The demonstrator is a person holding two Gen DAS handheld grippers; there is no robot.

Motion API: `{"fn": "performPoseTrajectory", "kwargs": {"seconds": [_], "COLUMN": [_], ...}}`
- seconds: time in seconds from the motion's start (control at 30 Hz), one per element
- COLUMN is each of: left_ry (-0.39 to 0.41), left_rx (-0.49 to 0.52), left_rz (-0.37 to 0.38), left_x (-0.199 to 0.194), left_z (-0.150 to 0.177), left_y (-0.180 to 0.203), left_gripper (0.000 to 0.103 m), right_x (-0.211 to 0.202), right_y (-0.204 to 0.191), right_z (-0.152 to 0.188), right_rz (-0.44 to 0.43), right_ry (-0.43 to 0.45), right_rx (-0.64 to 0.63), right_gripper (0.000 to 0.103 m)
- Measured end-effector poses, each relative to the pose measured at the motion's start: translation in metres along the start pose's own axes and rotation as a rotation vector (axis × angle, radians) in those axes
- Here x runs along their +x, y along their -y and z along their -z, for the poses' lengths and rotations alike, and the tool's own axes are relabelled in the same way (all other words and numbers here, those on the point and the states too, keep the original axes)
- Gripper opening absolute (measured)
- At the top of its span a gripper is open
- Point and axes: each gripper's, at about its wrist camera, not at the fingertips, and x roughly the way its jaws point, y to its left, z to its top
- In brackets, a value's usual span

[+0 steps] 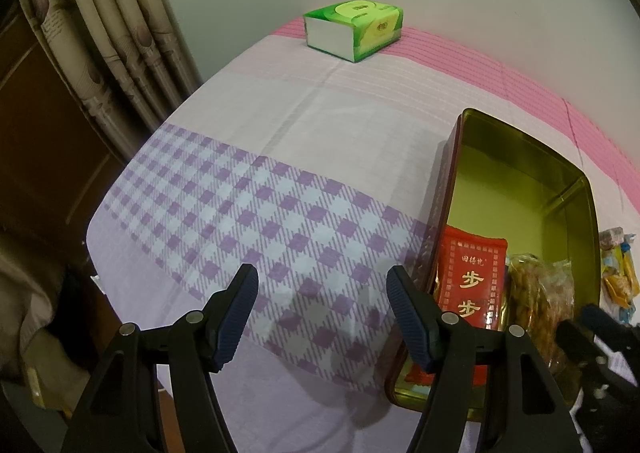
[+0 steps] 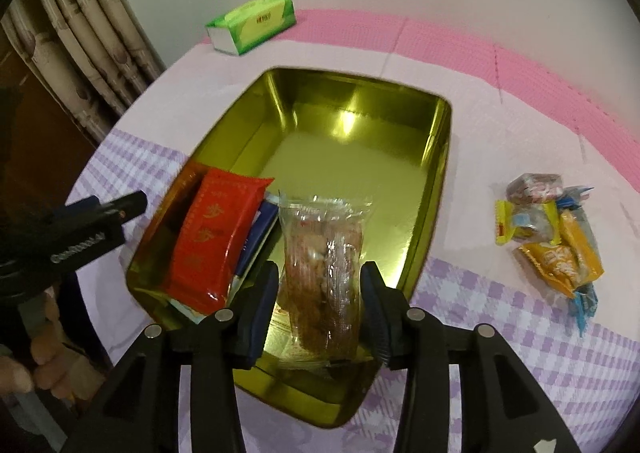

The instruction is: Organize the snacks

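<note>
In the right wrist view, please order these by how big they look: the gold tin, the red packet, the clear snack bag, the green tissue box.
1. gold tin, clearly largest.
2. red packet and clear snack bag: they look alike; the bag is nearer the camera, so I do not rank them.
3. green tissue box, smallest, but farthest away.

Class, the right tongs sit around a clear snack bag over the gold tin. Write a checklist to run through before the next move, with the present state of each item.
1. Clear snack bag inside the gold tin: ok.
2. Right tongs free of the bag: cannot tell; pads stand close to its sides.
3. Left tongs empty and open over the cloth: ok.
4. Red packet already in the tin: ok.
5. Room left in the tin: ok, far half bare.
6. Loose snack pile still outside the tin: not ok.
</note>
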Motion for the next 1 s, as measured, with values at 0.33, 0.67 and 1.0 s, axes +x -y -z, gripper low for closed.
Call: {"fn": "performPoseTrajectory", "kwargs": {"seconds": [0.33, 0.67, 1.0], "left_ry": [0.007, 0.018, 0.106], "left_rx": [0.008, 0.04, 0.07], "left_rz": [-0.013, -0.027, -0.033], "left_x": [0.0, -0.002, -0.012], "left_z": [-0.001, 0.0, -0.001], "left_y": [-0.003, 0.005, 0.014], "left_gripper": [0.067, 0.067, 0.069], "right_x": [-0.045, -0.051, -0.029], "right_y": [0.087, 0.195, 0.227], "right_z": [0.012, 0.034, 0.053], "right_rz": [0.093, 0.25, 0.186], "right_ry": [0.076, 0.034, -0.019], "right_rx": [0.132, 0.279, 0.415], "right_gripper": [0.041, 0.041, 0.041]}}
